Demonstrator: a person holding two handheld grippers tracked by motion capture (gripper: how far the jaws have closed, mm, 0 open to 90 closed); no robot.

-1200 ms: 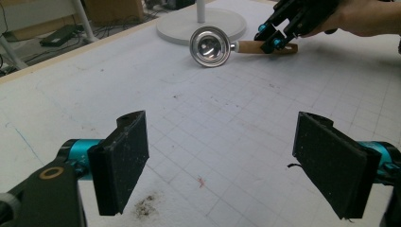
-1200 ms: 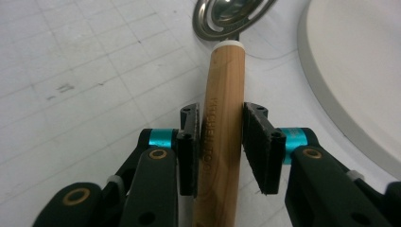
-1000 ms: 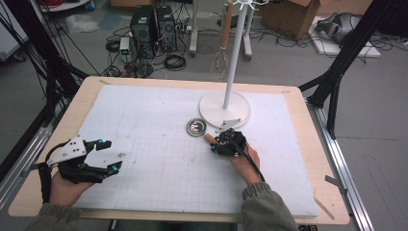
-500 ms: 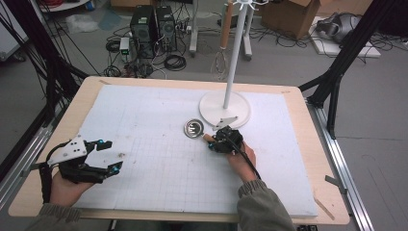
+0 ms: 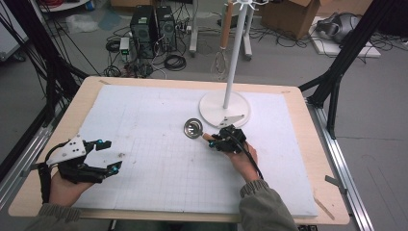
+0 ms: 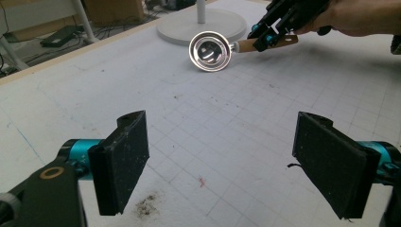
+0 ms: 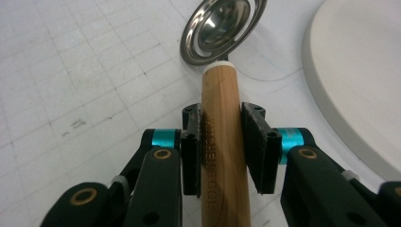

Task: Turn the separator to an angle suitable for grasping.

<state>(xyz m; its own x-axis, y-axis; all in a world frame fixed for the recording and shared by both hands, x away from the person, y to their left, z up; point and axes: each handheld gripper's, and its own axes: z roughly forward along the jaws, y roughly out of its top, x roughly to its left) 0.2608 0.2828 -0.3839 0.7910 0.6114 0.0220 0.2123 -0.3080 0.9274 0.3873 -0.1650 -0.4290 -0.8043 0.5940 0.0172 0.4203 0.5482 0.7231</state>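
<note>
Your right tool (image 7: 221, 142) clamps the wooden handle (image 7: 222, 156) of the small steel strainer (image 5: 193, 128), its bowl just ahead beside the white stand base (image 5: 224, 102), while your left tool (image 6: 231, 165) gapes empty over the tabletop (image 5: 144, 120).

A mat (image 5: 159, 144) covers most of the bench (image 5: 308, 144). The stand (image 5: 225, 102) sits on the mat toward the far side, right of the middle. Just before the stand's base and slightly left of it is the ladle (image 5: 194, 128), its bowl pointing away from the stand and its handle running back to the right gripper (image 5: 217, 141), which is just in front of the base. The left gripper (image 5: 107, 155) is well apart from the stand, at the near left of the mat
</note>
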